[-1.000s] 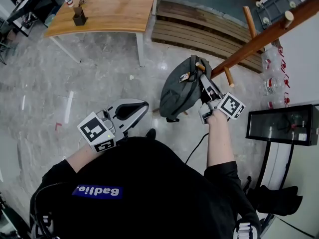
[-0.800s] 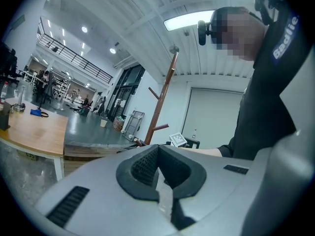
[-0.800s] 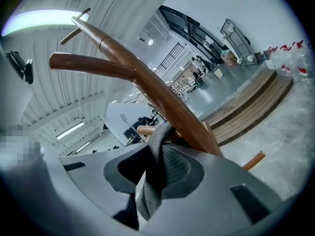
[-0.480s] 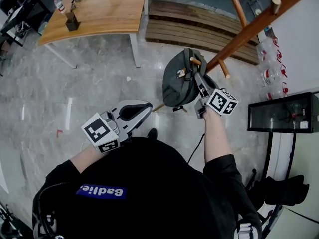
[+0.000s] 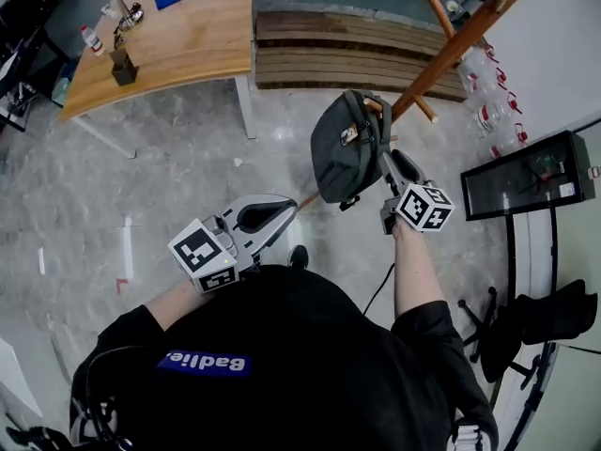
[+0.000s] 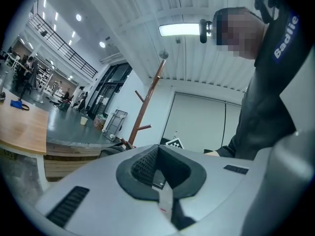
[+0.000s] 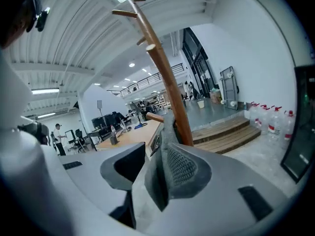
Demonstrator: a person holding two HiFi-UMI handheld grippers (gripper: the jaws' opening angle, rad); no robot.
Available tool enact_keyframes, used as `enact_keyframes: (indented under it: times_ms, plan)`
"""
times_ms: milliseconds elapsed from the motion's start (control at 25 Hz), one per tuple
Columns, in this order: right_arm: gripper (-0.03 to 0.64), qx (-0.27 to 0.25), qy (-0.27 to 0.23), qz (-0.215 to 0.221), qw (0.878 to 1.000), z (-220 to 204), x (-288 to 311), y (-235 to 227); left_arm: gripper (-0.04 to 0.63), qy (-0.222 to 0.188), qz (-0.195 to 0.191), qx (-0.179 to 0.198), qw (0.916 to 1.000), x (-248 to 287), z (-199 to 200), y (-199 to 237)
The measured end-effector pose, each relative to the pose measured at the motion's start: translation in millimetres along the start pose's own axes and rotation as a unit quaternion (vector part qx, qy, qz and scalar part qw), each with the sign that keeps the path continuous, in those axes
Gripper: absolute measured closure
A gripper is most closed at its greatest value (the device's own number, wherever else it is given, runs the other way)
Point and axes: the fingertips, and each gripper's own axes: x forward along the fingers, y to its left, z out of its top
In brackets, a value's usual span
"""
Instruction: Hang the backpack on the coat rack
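Beside the coat rack (image 5: 451,52), we are spreading the right gripper (image 5: 387,158) off the backpack (image 5: 340,153) strap (image 7: 166,132) between its jaws, checking the peg is bearing it, the left gripper (image 5: 272,216) hanging pressed together, empty.

A wooden desk (image 5: 188,45) stands on marbled grey floor (image 5: 113,186) (plank steps (image 5: 347,64) beside).
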Motion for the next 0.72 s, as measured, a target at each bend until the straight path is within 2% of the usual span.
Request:
enact_keyframes:
  times_ms: [200, 360, 560, 720]
  plan:
    - [0.486, -0.045, -0.004, -0.021, 0.999, -9, -30, 56, 0.586, 0.004, -0.041, -0.007, 0.9991, -24, -3, -2]
    - [0.488, -0.061, -0.009, -0.011, 0.998, -24, -45, 104, 0.586, 0.008, -0.066, -0.007, 0.9978, -34, -13, -1]
    - [0.491, -0.087, -0.017, 0.044, 0.995, -39, -68, 167, 0.586, 0.012, -0.07, 0.001, 0.9975, -36, -18, -20]
    - [0.535, -0.112, -0.03, 0.101, 0.988, -33, -91, 212, 0.586, 0.015, -0.056, 0.005, 0.9983, -31, -15, -32]
